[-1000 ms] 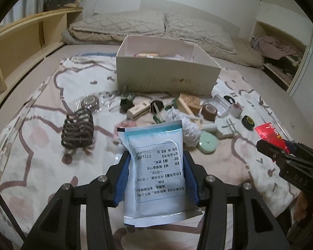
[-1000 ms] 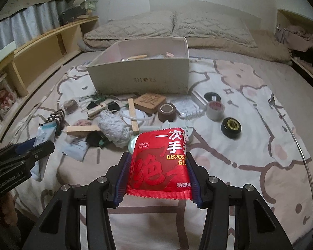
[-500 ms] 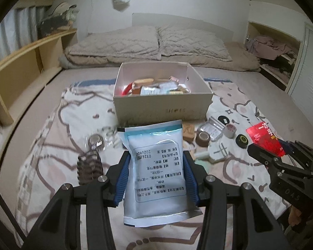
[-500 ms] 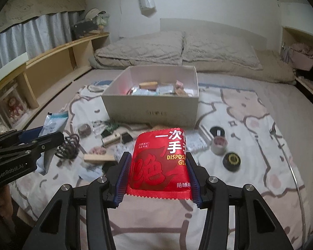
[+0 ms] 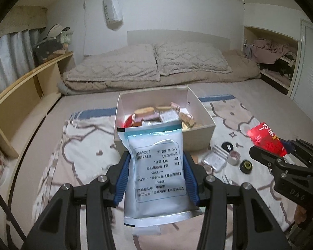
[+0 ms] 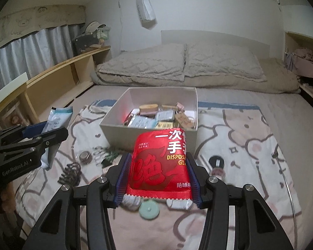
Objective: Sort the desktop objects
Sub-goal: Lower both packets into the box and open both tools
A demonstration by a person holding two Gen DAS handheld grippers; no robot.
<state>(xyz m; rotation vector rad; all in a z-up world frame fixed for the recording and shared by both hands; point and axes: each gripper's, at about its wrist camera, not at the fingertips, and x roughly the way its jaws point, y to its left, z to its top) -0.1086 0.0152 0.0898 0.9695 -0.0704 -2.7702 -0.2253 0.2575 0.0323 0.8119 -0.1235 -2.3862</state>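
The left gripper (image 5: 155,177) has its fingers (image 5: 123,177) closed on a white pouch (image 5: 156,175), pinched at both side edges and held up in the air short of the box (image 5: 200,137). The right gripper (image 6: 159,170) grips a red packet (image 6: 160,162) the same way, its top edge just in front of the box's near wall. Both sachets look light, thin and floppy, with slick film skins; I'd guess they would sag or slide if the squeeze eased, so holding across the width near the lower half seems sensible. Nothing fragile about either, as far as I can tell.

The box sits on the bed and is already part full of small packets and wooden bits, though there looks to be room on top. On the blanket (image 6: 250,145) below lie tape rolls (image 5: 246,166), a clear case (image 5: 216,158), a dark coil (image 6: 70,174) and a mint disc (image 6: 149,210), all well under the held sachets. Only the near wall of the box stands between the sachets and the inside, and both must clear it.
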